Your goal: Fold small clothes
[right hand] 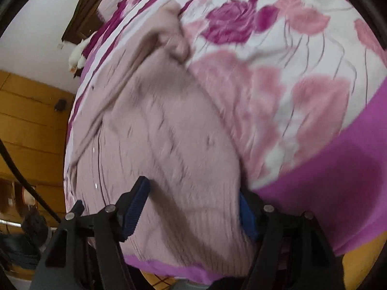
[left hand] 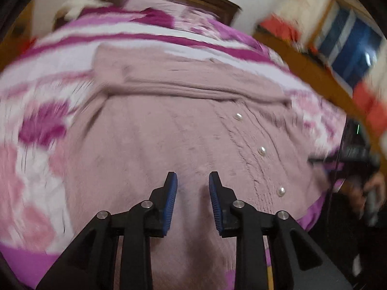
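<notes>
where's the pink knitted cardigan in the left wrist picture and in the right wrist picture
Left wrist: pink cardigan fills the centre, pearl buttons right of middle.
Right wrist: cardigan runs centre-left, from top to bottom edge.
Shared landmark: the rose-print bedspread beneath it.

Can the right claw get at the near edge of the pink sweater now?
Probably yes. The right claw is open just above the sweater near its hem on the bedspread, and nothing lies between them.
</notes>
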### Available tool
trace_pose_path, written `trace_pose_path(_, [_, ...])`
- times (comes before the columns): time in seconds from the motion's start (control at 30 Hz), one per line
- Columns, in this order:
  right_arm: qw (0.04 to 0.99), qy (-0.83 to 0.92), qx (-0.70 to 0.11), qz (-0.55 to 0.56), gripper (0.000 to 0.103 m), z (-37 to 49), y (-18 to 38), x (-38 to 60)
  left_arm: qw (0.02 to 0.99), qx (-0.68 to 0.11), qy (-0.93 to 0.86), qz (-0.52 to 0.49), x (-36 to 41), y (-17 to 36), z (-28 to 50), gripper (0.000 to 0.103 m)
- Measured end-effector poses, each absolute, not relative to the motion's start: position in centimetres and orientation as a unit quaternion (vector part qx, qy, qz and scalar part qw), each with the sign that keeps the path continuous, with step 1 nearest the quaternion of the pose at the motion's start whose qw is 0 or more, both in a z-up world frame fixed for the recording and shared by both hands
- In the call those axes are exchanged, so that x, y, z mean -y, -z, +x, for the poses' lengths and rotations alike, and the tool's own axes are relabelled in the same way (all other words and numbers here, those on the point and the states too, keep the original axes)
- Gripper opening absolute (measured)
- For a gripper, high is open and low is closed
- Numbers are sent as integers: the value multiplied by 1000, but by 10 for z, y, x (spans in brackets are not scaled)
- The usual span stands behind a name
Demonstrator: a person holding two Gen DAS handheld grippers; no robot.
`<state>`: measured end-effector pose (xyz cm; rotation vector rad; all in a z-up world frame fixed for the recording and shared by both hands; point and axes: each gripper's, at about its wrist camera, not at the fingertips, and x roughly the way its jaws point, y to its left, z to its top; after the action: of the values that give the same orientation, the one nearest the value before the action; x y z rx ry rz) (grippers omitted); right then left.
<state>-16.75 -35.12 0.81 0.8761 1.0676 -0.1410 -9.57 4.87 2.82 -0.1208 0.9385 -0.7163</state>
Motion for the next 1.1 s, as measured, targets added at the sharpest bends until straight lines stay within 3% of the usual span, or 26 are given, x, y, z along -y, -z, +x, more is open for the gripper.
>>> trace_pose_path(0.03, [763, 74, -500, 403, 45, -170, -8, 350, 826, -447, 331, -87, -64, -29, -92, 3])
trace_pose_path(0.17, [728, 66, -481, 484, 10, -193, 4, 360, 827, -445, 297, -171, -105, -24, -86, 6])
trace_pose_path(0.3, [728, 78, -446, 515, 8, -218, -2, 371, 827, -447, 266, -211, -122, -19, -88, 7])
trace_pose_path(0.57, [744, 76, -435, 501, 7, -253, -5, 382, 863, -428, 225, -146, -130, -32, -116, 11])
trace_pose_path(0.7, [755, 72, -419, 500, 7, -274, -11, 387, 879, -420, 193, -115, -141, -32, -127, 20])
trace_pose_path(0.87, [758, 62, -398, 513, 7, -295, -19, 394, 807, -499, 239, -207, -152, -7, -124, 20])
trace_pose_path(1.0, [765, 73, -416, 486, 7, -299, -16, 385, 706, -558, 313, -304, -149, 16, -130, 0])
trace_pose_path(1.1, [764, 94, -426, 475, 12, -290, -8, 382, 684, -593, 291, -310, -143, 39, -136, 0])
